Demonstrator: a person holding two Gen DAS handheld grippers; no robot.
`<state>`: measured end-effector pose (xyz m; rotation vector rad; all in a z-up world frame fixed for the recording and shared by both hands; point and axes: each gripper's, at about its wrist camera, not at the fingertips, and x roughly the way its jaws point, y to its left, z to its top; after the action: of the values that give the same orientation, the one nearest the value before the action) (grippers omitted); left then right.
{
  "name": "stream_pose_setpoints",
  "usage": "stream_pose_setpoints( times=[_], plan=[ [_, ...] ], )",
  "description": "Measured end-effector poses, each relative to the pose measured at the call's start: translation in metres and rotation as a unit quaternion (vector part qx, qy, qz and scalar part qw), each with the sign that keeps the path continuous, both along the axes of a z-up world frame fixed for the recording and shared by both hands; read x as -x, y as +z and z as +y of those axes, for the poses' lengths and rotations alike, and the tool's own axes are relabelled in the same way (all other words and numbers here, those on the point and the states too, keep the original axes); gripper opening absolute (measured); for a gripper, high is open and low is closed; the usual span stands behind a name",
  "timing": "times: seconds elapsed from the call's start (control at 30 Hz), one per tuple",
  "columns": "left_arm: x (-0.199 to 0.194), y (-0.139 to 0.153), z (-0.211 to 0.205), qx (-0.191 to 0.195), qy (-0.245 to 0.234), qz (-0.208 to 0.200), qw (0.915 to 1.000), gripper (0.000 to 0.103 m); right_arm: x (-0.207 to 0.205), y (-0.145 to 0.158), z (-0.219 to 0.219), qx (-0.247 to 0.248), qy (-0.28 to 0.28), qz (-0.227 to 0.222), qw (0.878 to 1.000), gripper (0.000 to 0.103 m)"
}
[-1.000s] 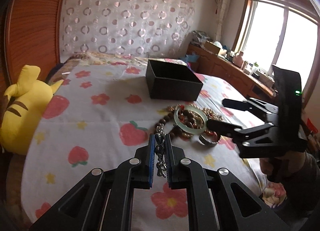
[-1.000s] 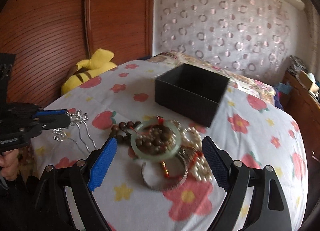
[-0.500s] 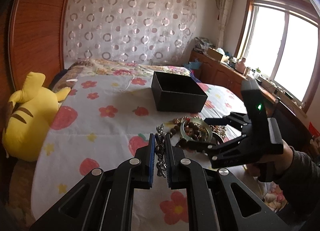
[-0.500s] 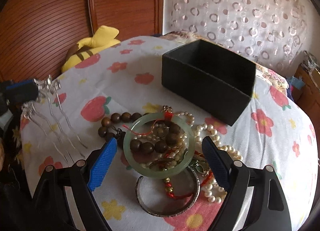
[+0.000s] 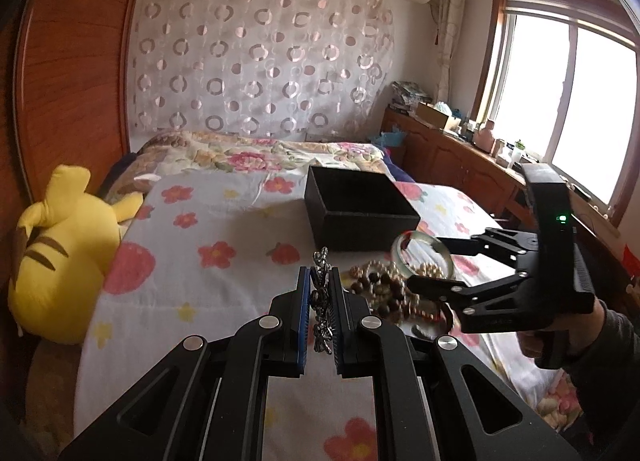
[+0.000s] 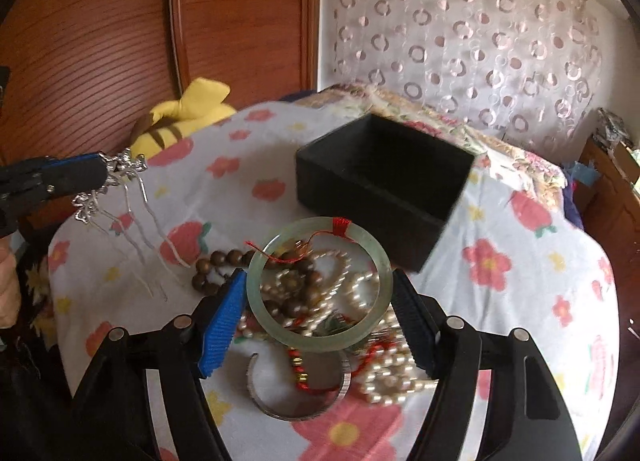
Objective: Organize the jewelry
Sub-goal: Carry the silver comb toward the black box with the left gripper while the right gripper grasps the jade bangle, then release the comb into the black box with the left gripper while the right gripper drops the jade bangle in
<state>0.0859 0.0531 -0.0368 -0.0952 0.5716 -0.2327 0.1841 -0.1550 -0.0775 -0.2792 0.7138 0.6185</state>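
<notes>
While red thread wraps it, jade bangle (image 6: 318,285) looks translucent green.

The bed (image 6: 520,301) fills the middle and lower frame of both views, under a pale sheet (image 5: 224,261) printed with strawberries and flowers. An open black box (image 6: 380,189) stands on it at centre. Below the box in the right wrist view lies a heap: brown beads (image 6: 212,265), pearls (image 6: 384,377) and a silver bangle (image 6: 296,409) at the bottom. A yellow plush (image 5: 60,257) lies at the bed's left edge, and a floral quilt (image 5: 256,157) is bunched at the far end.
</notes>
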Motion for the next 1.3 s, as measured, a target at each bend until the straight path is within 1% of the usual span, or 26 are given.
stream_pose_setpoints(
  times=[0.17,0.33,0.47,0.6,0.83,0.97,1.13,1.23,1.27,1.3],
  plan=[
    [-0.020,0.014,-0.007,-0.003,-0.005,-0.014,0.9999,0.008,-0.006,0.012,-0.020,-0.004,-0.020,-0.013,1.000,0.074],
    [-0.048,0.034,-0.015,-0.007,-0.011,-0.024,0.9996,0.008,-0.011,0.020,-0.036,-0.008,-0.038,-0.022,0.999,0.074],
    [-0.068,0.047,-0.024,-0.013,-0.013,-0.035,0.9992,0.008,-0.016,0.023,-0.043,-0.012,-0.047,-0.025,0.999,0.074],
    [-0.091,0.050,-0.035,-0.013,-0.015,-0.034,0.9992,0.008,-0.023,0.026,-0.045,-0.013,-0.054,-0.029,0.998,0.074],
    [-0.134,0.039,-0.049,-0.020,-0.009,-0.017,0.9996,0.008,-0.038,0.032,-0.049,-0.015,-0.064,-0.033,0.997,0.074],
    [-0.160,0.023,-0.055,-0.018,-0.004,0.004,0.9998,0.008,-0.048,0.034,-0.049,-0.013,-0.069,-0.031,0.997,0.074],
    [-0.178,0.001,-0.062,-0.022,-0.001,0.032,0.9992,0.008,-0.059,0.035,-0.043,-0.006,-0.069,-0.032,0.997,0.074],
    [-0.181,-0.006,-0.065,-0.032,-0.004,0.041,0.9986,0.009,-0.067,0.034,-0.040,-0.012,-0.068,-0.027,0.997,0.074],
    [-0.180,-0.007,-0.065,-0.036,-0.003,0.041,0.9985,0.010,-0.071,0.033,-0.038,-0.013,-0.067,-0.026,0.997,0.074],
    [-0.179,-0.007,-0.065,-0.040,0.000,0.039,0.9985,0.017,-0.074,0.032,-0.036,-0.013,-0.065,-0.024,0.997,0.074]
  ],
)
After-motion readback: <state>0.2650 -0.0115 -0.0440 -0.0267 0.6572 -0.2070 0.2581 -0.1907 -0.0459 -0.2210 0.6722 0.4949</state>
